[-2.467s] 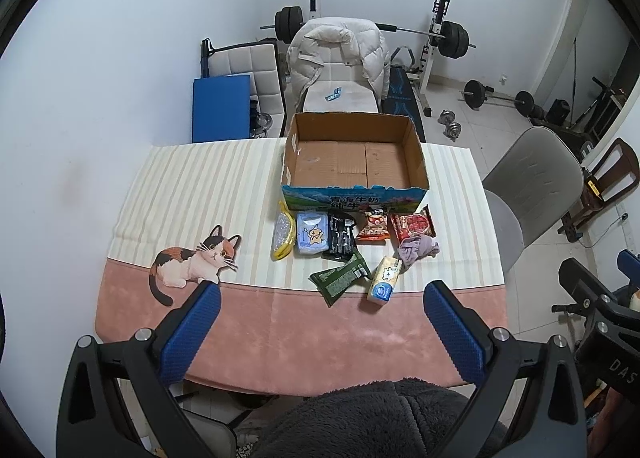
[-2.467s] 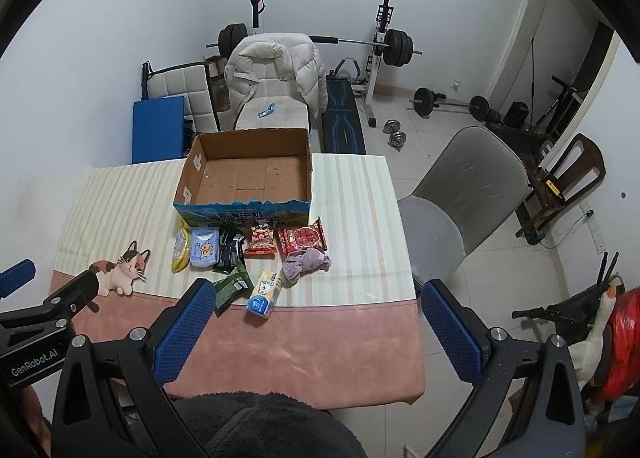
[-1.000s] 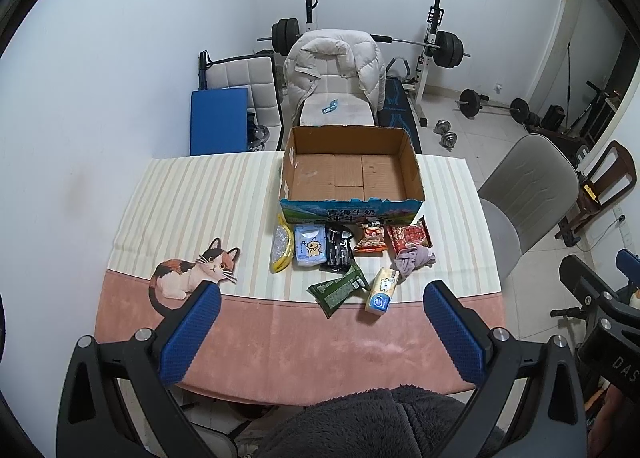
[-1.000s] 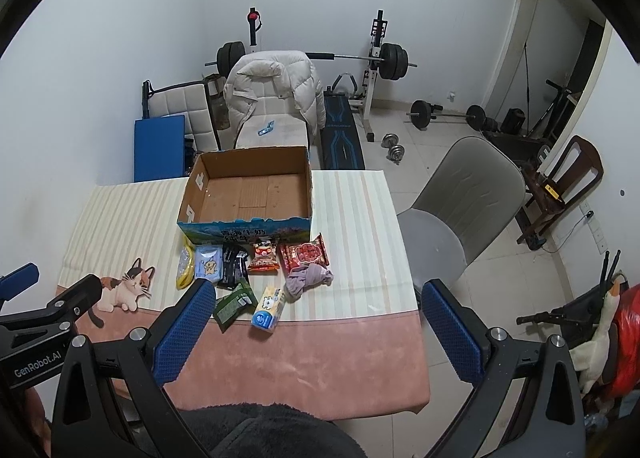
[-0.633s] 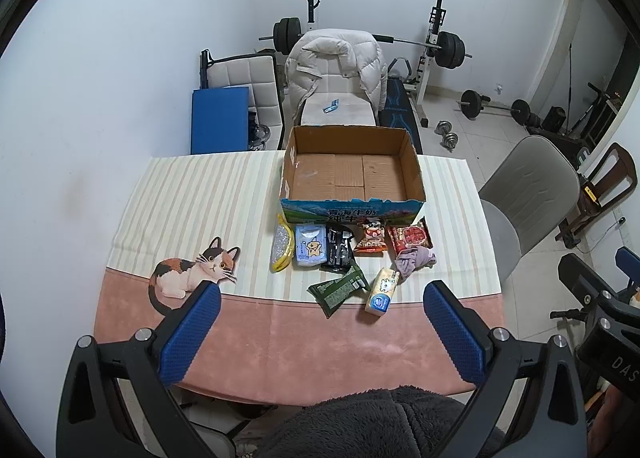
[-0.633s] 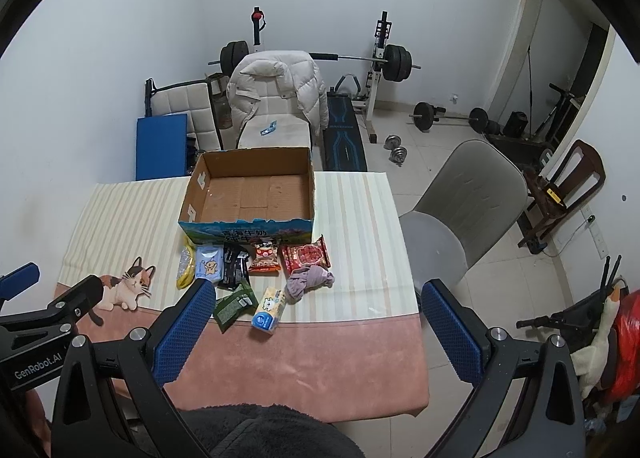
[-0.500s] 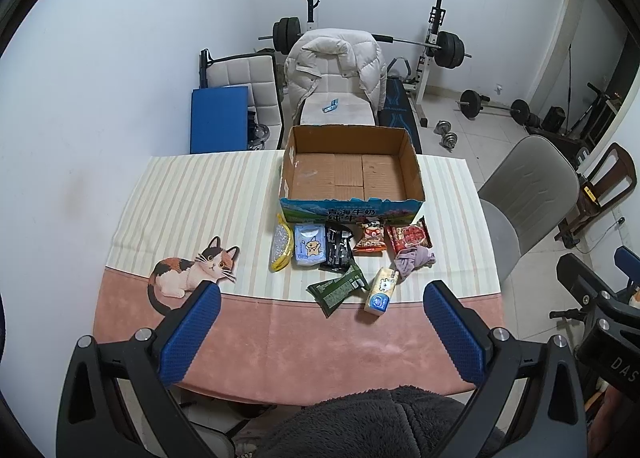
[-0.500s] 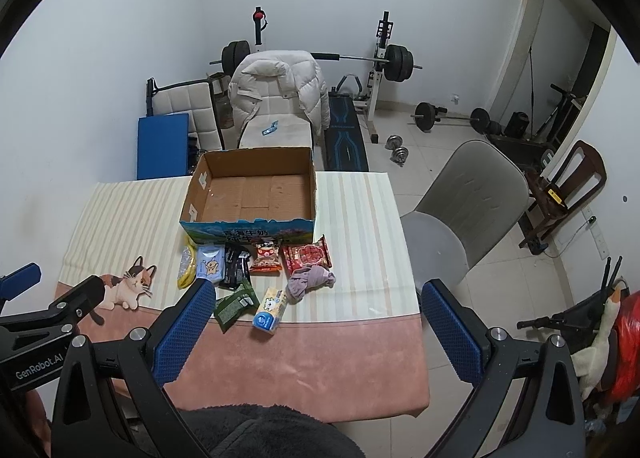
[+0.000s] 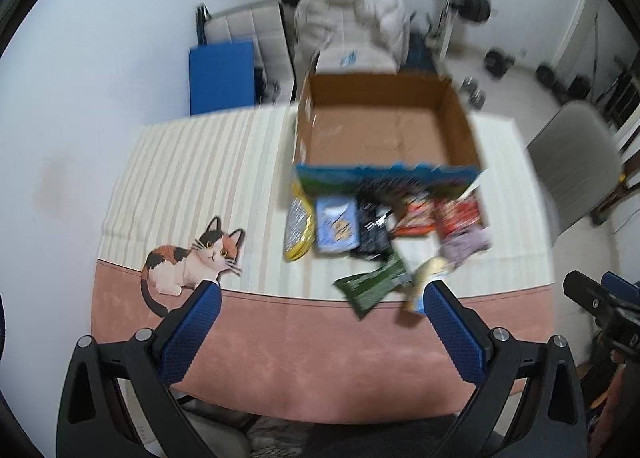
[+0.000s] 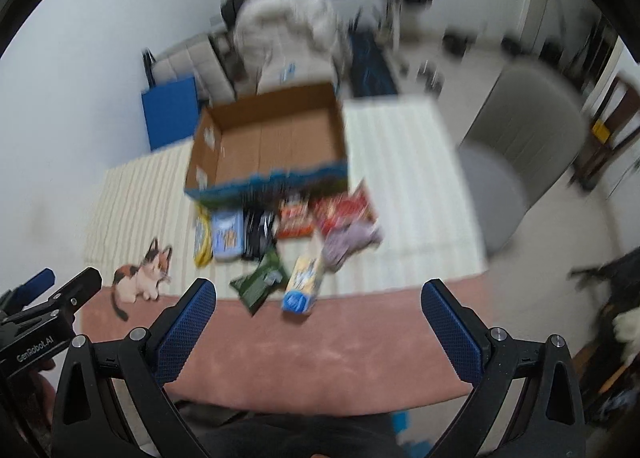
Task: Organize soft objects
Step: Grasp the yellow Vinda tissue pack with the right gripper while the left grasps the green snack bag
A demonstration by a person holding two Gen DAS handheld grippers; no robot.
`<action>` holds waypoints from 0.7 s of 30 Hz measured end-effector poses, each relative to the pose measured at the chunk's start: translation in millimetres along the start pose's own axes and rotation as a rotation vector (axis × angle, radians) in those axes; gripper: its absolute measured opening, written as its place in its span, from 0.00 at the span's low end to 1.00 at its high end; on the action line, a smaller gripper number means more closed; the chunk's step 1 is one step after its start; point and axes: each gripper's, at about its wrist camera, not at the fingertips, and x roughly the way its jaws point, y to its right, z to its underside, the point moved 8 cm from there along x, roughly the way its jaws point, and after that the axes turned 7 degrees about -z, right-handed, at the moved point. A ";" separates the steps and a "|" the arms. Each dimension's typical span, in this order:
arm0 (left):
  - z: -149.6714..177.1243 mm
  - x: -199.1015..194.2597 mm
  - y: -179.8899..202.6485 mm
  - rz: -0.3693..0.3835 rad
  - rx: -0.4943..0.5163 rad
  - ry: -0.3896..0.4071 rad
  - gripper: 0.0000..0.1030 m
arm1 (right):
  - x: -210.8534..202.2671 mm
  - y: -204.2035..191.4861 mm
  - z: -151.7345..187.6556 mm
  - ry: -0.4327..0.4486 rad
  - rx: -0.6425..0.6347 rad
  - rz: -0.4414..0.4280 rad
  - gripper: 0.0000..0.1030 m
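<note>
Jaws spread wide and empty on both the left gripper [image 9: 318, 300] and right gripper [image 10: 318, 296], poised above the table's near edge, probably because the soft packets [image 9: 384, 234] lie clustered against the empty brown cardboard box [image 9: 384, 126].

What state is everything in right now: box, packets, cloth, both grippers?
cardboard box: open, empty
green packet: flat on table, outside box
blue-capped packet: on table
purple cloth: crumpled, on table
left gripper: open, empty
right gripper: open, empty
</note>
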 end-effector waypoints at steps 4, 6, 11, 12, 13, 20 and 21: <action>12.3 74.7 5.7 -0.029 0.047 -0.090 0.99 | 106.1 22.7 14.3 -0.181 0.060 -0.024 1.00; 21.7 109.5 12.9 -0.044 0.084 -0.145 0.99 | 153.8 28.3 27.5 -0.262 0.097 -0.044 0.99; 37.3 169.0 29.6 -0.043 0.159 -0.233 0.99 | 248.5 26.9 51.5 -0.371 0.134 -0.057 0.87; 38.7 176.4 33.4 -0.037 0.170 -0.243 0.99 | 262.9 25.6 54.8 -0.385 0.135 -0.050 0.81; 40.2 182.2 36.7 -0.034 0.184 -0.252 0.99 | 275.2 24.0 56.5 -0.402 0.131 -0.040 0.76; 41.4 208.8 78.9 0.041 0.356 -0.267 0.99 | 297.5 32.4 68.7 -0.459 0.138 -0.052 0.47; 42.1 211.5 87.7 0.052 0.388 -0.265 0.99 | 293.8 41.9 69.5 -0.459 0.157 -0.055 0.46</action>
